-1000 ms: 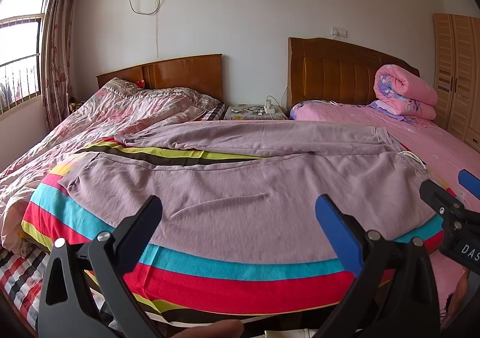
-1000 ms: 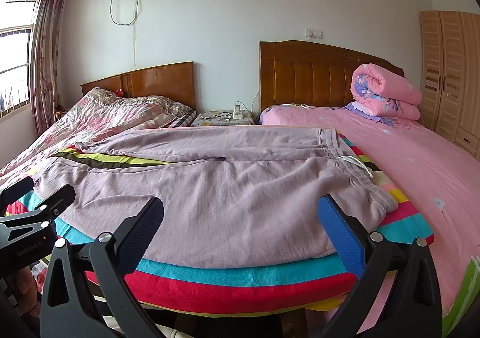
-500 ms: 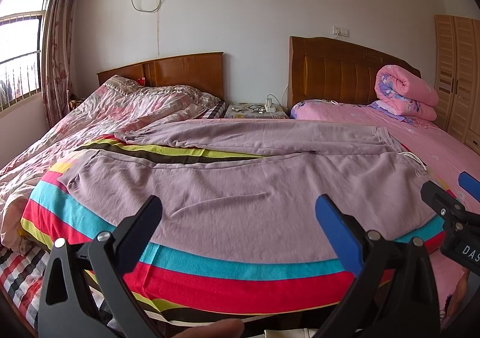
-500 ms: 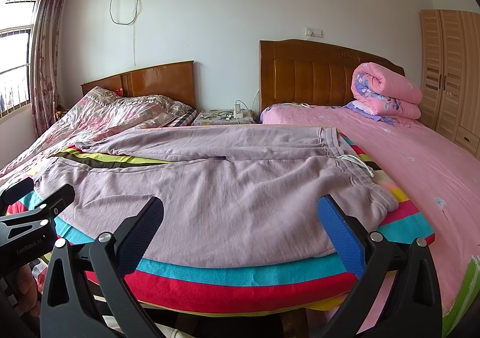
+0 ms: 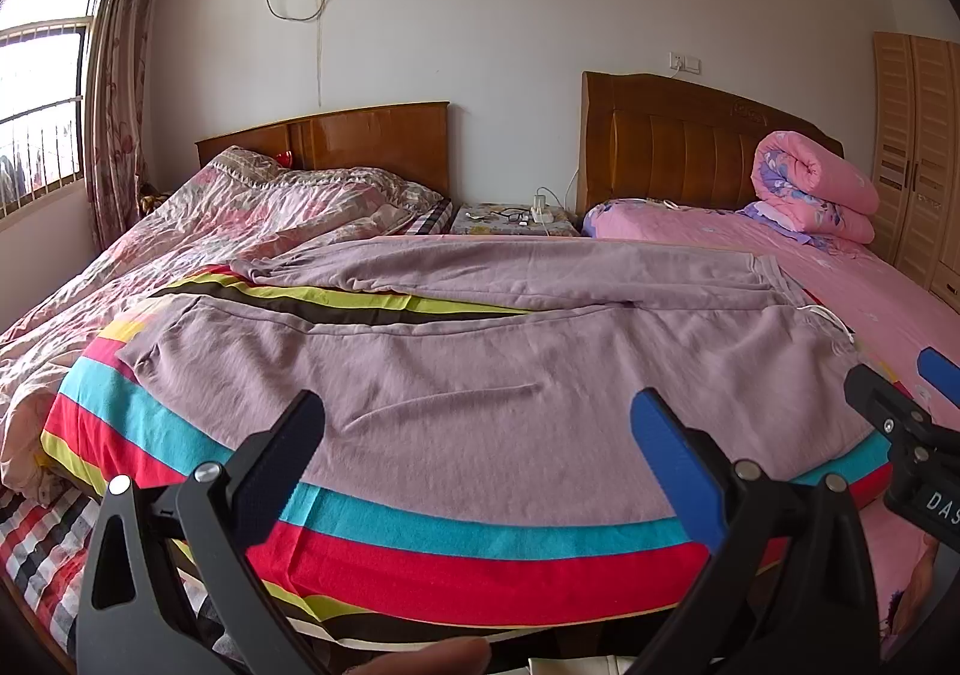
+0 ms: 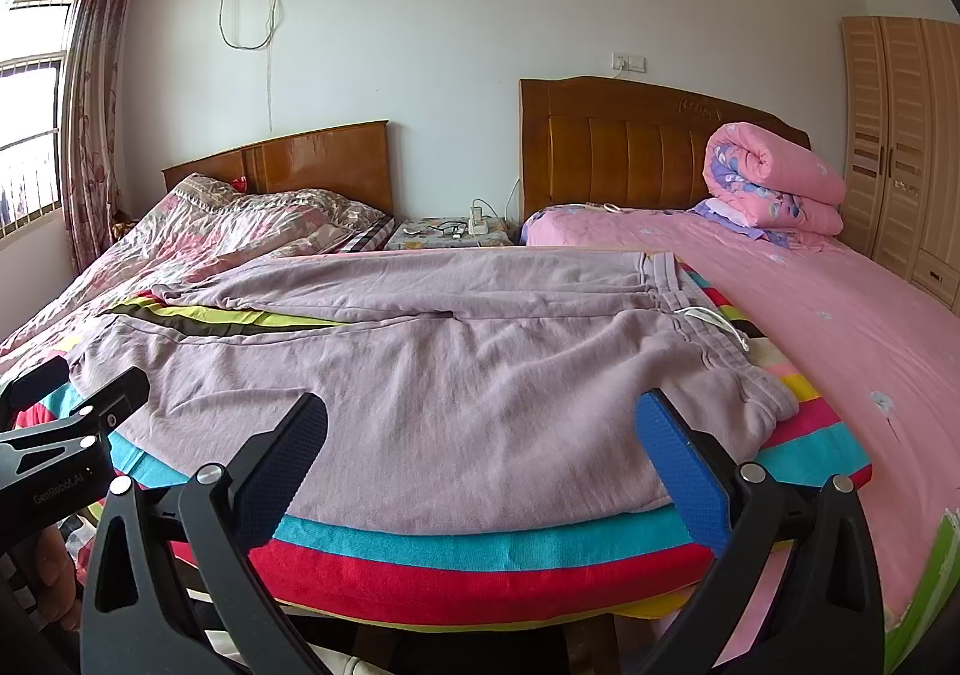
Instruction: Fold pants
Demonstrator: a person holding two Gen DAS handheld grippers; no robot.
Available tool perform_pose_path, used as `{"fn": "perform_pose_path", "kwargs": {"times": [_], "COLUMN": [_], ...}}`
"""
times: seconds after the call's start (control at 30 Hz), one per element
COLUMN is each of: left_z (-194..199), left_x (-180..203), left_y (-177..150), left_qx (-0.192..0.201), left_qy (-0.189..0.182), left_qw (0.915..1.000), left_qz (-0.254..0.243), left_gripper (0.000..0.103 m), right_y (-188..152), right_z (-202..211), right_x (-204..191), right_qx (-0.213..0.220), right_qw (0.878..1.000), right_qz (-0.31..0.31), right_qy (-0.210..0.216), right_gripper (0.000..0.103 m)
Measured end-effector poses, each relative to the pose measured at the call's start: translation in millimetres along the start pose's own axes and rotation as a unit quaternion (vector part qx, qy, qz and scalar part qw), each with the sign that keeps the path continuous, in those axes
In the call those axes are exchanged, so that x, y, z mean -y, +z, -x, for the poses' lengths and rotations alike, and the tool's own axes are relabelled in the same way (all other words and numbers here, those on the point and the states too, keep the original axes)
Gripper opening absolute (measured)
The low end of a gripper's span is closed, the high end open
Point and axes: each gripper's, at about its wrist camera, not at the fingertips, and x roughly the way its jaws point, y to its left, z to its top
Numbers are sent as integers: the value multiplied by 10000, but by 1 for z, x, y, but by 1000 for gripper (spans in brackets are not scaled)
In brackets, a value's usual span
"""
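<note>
Hovering off the striped blanket's (image 5: pixel 480 543) near edge, the left gripper (image 5: pixel 477 459) and right gripper (image 6: pixel 480 462) both gape wide and hold nothing, likely poised to pinch fabric. Mauve sweatpants (image 6: pixel 432 387) lie flat across the blanket, legs spread leftward for folding. Only the right wrist view shows the waistband (image 6: pixel 729 369) corner near the blanket's right edge; the left view shows the cuffs (image 5: pixel 141 360).

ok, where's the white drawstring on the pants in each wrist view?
Left wrist: white drawstring at right of centre, on the waistband end of the pants.
Right wrist: drawstring right of centre, just above the right jaw.
Shared landmark: rolled pink quilt on the right-hand bed.
</note>
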Motion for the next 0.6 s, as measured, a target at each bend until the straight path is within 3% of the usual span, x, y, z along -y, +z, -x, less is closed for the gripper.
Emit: {"fn": "perform_pose_path", "kwargs": {"times": [0.6], "left_z": [-1], "left_x": [0], "left_y": [1], "left_qx": [-25], "left_qy": [-8], "left_qw": [10000], "left_qz": [18], "left_gripper": [102], "right_y": [0], "right_z": [0], "right_x": [0], "right_qx": [-28], "right_qw": [10000], "right_qz": [-5], "right_qy": [13], "right_gripper": [99]}}
